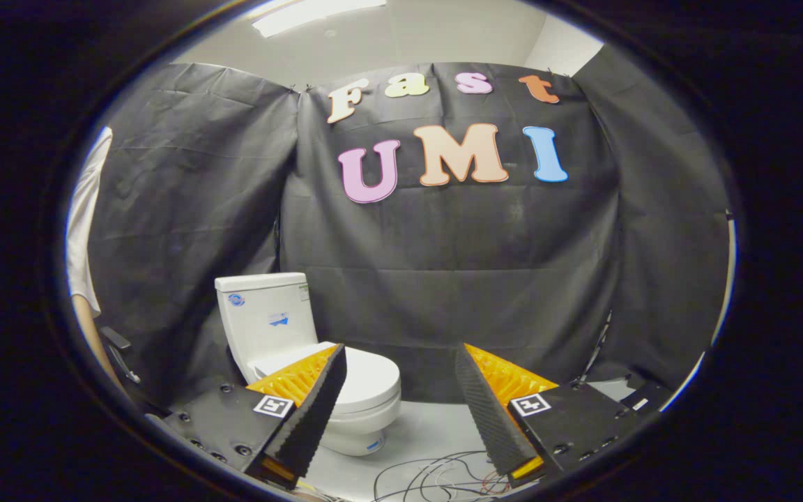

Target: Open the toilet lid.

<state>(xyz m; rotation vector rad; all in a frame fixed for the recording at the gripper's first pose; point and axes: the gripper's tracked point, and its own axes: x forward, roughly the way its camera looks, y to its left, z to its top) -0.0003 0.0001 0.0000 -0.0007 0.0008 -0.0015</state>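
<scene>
Loose tangle of cables (436, 474) on the pale floor (429, 432), a person's sleeve (84, 223) off to the left

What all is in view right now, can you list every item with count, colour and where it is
toilet: one, white, beyond the fingers, partly behind one of them, against the cloth wall
toilet lid: one, white, down and closed on the bowl
cables: several, thin, dark and reddish, loose on the floor between the fingers
floor: pale grey, under the toilet
cloth wall: black, behind the toilet
ceiling light: one, white, overhead
person's sleeve: one, white, beside the cloth wall
gripper: one, fingers open, holding nothing, short of the toilet
</scene>
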